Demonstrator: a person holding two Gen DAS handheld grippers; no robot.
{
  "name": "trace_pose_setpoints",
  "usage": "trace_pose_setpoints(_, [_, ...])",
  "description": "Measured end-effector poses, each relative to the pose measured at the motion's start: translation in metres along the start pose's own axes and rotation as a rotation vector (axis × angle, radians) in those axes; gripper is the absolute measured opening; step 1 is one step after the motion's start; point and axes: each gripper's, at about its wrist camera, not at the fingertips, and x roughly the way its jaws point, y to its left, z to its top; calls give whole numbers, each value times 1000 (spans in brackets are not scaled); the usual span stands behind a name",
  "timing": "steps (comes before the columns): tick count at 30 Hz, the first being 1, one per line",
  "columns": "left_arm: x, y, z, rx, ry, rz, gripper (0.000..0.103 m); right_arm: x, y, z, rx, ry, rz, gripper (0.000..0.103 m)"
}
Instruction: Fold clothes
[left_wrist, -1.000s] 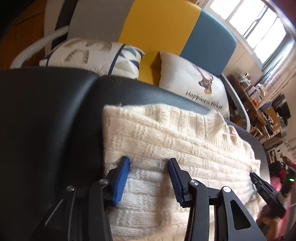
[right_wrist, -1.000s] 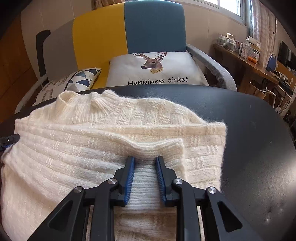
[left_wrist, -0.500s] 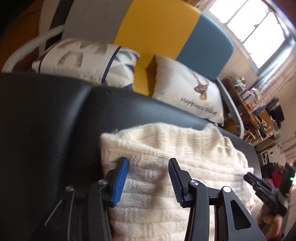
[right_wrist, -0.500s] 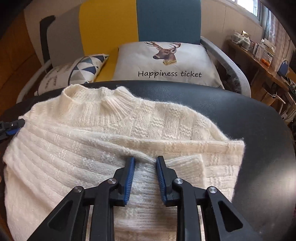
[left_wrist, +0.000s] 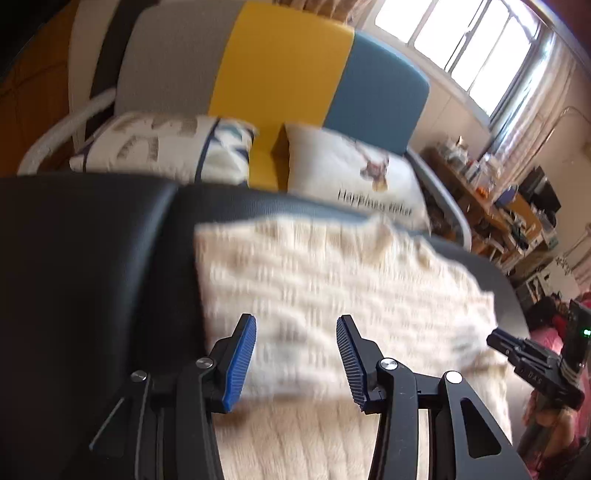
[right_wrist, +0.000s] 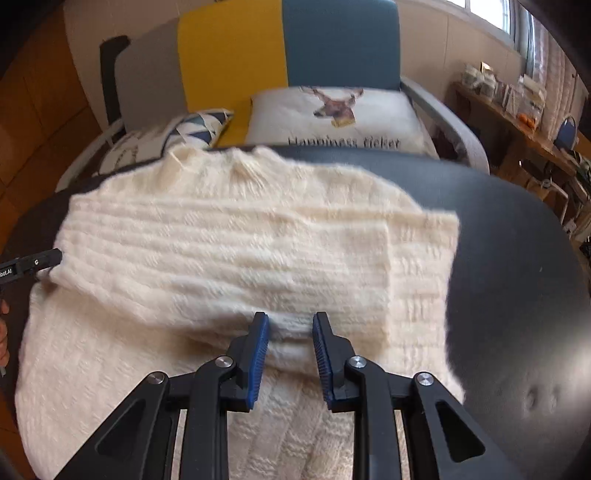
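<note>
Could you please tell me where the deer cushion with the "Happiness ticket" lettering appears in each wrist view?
Left wrist view: deer cushion sits right of centre in the upper half, behind the cream sweater.
Right wrist view: it is top centre, facing the camera.
Shared landmark: the yellow and blue chair back.

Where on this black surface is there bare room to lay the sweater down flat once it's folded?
Bare black surface lies right of the cream sweater in the right wrist view, out to the rounded edge. Another bare stretch lies on the sweater's other side, seen by the left wrist camera. The far edge is tight: the sweater's collar nearly reaches it, with the sofa pillows just behind.
</note>
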Motion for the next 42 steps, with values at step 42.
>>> trace_pose_setpoints(42, [-156,35,-227,-80,-34,-14,48,-138,7,-188,243,-25,196,26])
